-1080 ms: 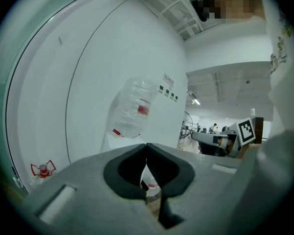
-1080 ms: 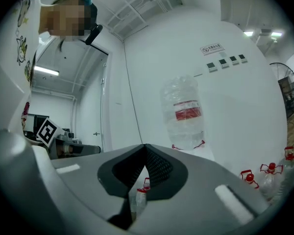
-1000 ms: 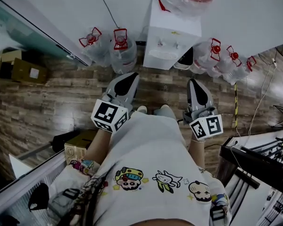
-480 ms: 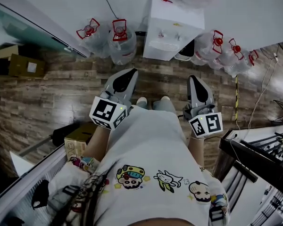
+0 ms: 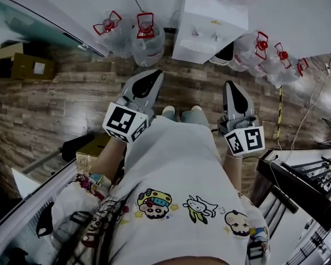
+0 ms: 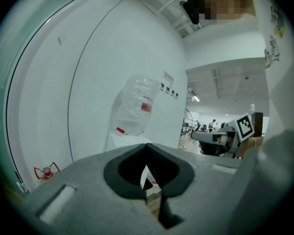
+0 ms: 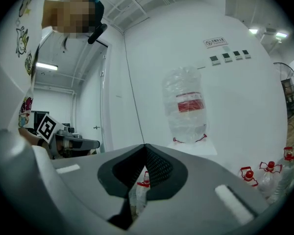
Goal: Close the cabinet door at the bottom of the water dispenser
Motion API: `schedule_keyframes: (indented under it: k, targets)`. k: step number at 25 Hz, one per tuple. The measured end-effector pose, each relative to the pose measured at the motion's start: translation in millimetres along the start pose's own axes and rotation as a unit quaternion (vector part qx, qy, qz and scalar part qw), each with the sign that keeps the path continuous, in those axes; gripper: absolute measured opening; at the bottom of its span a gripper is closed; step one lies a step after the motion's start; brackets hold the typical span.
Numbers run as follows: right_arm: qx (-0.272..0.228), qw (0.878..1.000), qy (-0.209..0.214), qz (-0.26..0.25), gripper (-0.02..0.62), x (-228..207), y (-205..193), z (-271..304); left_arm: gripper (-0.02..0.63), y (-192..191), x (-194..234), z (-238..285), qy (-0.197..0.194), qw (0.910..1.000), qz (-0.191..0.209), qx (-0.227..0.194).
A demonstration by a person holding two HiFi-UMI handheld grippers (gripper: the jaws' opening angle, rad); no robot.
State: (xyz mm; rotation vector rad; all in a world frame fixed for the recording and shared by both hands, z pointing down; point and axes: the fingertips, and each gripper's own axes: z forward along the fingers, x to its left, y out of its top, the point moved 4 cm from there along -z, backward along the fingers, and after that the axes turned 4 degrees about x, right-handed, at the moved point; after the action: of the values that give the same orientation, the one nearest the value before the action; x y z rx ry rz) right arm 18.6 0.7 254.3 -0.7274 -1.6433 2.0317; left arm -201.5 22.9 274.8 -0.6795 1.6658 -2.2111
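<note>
Hardly moved in the last second: left gripper and right gripper held out in front of the body as before, only nudged a little up the head view. Water dispenser drifted slightly to the right along the top edge of that view.

Both pairs of jaws pressed together, tips meeting, nothing between them. Shown plainly in each gripper view, with just a sliver of floor and bottle through the dark cut-out behind the tips. Marker cubes at the rear of the grippers, just ahead of a white cartoon-print shirt.

Two light shoes on the wood-pattern floor, between the grippers and short of the dispenser. White dispenser against a white wall, topped by a clear inverted bottle with a red label.

Cabinet door at the foot of the dispenser, at its right corner in the head view. Seen only as a white-edged dark shape standing out from the body, apparently ajar, well apart from both grippers.

Red-handled water bottles on the floor to the left of the dispenser, more of the same crowded against its right side. Cardboard boxes at the far left beside a glass partition. Smaller carton near the person's left arm. Yellow-and-black striped strip on the floor to the right of the right gripper.
</note>
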Motion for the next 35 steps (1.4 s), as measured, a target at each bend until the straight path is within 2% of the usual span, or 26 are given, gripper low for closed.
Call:
schedule_keyframes:
  k: [8, 35]
  targets:
    - [0.003, 1.000, 0.007, 0.000, 0.009, 4.7, -2.0, 0.0, 0.000, 4.1, 2.7, -0.8, -0.011, 0.9996, 0.023, 0.008]
    - [0.008, 1.000, -0.002, 0.009, 0.009, 4.7, -12.3, -8.5, 0.000, -4.2, -5.5, -2.6, -0.023, 0.9990, 0.032, 0.020]
